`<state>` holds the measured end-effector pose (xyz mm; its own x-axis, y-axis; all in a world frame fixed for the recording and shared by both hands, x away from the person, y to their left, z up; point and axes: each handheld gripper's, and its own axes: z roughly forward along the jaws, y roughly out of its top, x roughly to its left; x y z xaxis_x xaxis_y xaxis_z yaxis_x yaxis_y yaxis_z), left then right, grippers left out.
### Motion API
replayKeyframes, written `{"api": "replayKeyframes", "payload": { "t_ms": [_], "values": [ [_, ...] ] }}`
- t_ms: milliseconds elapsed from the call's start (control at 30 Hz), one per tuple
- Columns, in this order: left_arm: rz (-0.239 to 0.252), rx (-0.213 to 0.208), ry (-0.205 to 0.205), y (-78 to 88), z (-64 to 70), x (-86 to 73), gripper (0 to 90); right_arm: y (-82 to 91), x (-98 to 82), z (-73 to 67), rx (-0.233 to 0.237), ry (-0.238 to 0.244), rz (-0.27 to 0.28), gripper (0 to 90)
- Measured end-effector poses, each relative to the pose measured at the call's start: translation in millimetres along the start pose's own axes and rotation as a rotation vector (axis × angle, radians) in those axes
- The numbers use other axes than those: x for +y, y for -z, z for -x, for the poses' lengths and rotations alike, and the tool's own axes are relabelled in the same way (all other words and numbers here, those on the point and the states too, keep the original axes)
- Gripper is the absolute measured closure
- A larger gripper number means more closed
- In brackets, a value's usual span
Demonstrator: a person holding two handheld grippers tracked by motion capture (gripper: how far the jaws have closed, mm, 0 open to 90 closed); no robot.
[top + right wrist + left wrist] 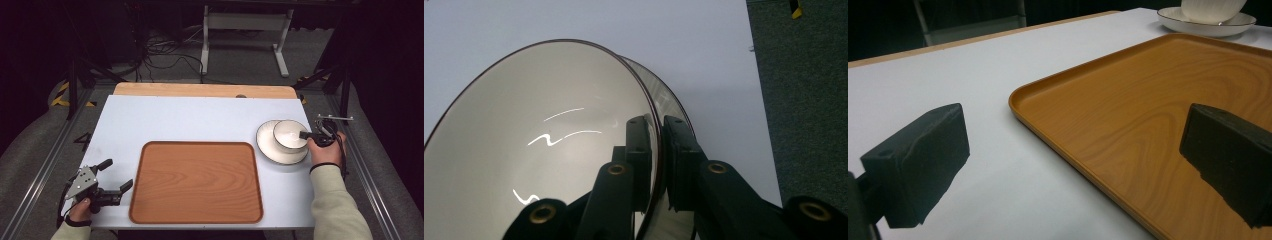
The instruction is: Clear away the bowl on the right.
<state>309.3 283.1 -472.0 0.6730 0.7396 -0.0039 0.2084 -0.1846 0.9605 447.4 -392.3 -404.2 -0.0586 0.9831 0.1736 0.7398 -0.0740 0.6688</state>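
A white bowl [290, 135] with a dark rim sits on a white plate [272, 150] at the right of the table. My right gripper [306, 135] is shut on the bowl's right rim; in the right gripper view one jaw is inside the bowl [549, 145], the other outside, at the gripper [659, 150]. A wooden tray [196, 181] lies at the table's front middle, with nothing on it. My left gripper [116, 176] stands open just left of the tray, holding nothing. In the left gripper view the tray [1148, 115] runs between the jaws of the gripper [1073, 165], with the bowl [1210, 9] and plate [1173, 20] far off.
The table [180, 117] has a white top with a wooden strip along its far edge. Metal frame rails run along both sides. Cables and a white stand lie on the floor beyond the table.
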Motion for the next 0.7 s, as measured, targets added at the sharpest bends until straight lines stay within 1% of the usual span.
{"api": "replayKeyframes", "payload": {
  "t_ms": [200, 333, 500, 600, 700],
  "values": [
    [0.000, 0.000, 0.000, 0.0, 0.0, 0.0, 0.3, 5.8, 2.7, -2.8, 0.003, 0.005, 0.006, 81.8],
    [-0.001, 0.000, 0.000, 0.0, -0.1, 0.0, 0.3, 10.8, 5.2, -4.9, 0.015, 0.001, 0.016, 81.8],
    [-0.001, 0.000, 0.000, -0.1, 0.0, 0.0, 0.3, 19.4, 10.9, -12.0, 0.039, 0.011, 0.022, 81.5],
    [-0.001, 0.000, 0.000, 0.0, 0.0, 0.0, 0.3, 23.3, 12.7, -16.1, 0.041, 0.020, 0.029, 81.5],
    [-0.001, 0.000, 0.000, -0.1, 0.0, 0.0, 0.3, 29.8, 16.2, -23.0, 0.059, 0.023, 0.034, 81.4]
  ]
}}
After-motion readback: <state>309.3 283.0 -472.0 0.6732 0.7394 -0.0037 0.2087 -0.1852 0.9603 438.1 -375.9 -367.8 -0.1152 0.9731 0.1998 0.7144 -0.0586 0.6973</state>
